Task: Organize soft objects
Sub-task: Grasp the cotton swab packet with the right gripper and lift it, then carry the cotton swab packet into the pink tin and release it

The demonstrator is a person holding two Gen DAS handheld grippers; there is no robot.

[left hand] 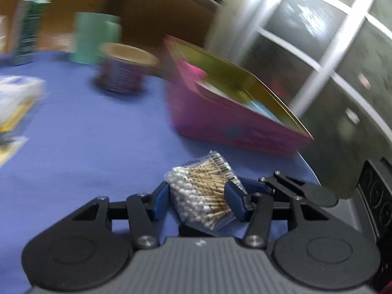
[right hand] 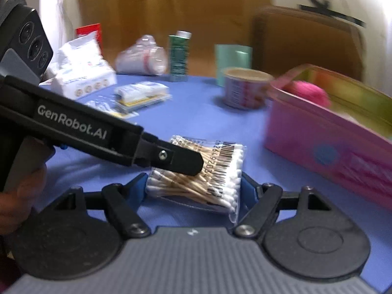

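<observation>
Cotton-tipped wooden swabs in a clear packet (right hand: 198, 171) are what you have in hand: the swab packet (left hand: 203, 191) sits between the blue fingers (left hand: 160, 199) of your left gripper (left hand: 198, 201), which are drawn in narrow and press on its two sides, so that grip looks made. Your right gripper (right hand: 193, 188) frames the same packet from the other side, its fingers (right hand: 137, 187) standing wide with a little gap at each edge and not squeezing; whether the packet is lifted or resting on the blue worktop (right hand: 196, 112) you cannot tell from these views. Just beyond it, to the right, stands the open pink box (right hand: 325, 142), with a pink ball (right hand: 311, 93) and some flat things already inside, so part of the sorting seems done. By my reading the swabs go there next, a short carry. Much is left, though: on the far side of the worktop lie a white tissue pack (right hand: 80, 73), a flat pack (right hand: 142, 95), a clear bag (right hand: 142, 56), and near them a green bottle (right hand: 178, 54), a mint box (right hand: 232, 58) and a paper cup (right hand: 242, 88). Everything is blurred, so labels cannot be read.
</observation>
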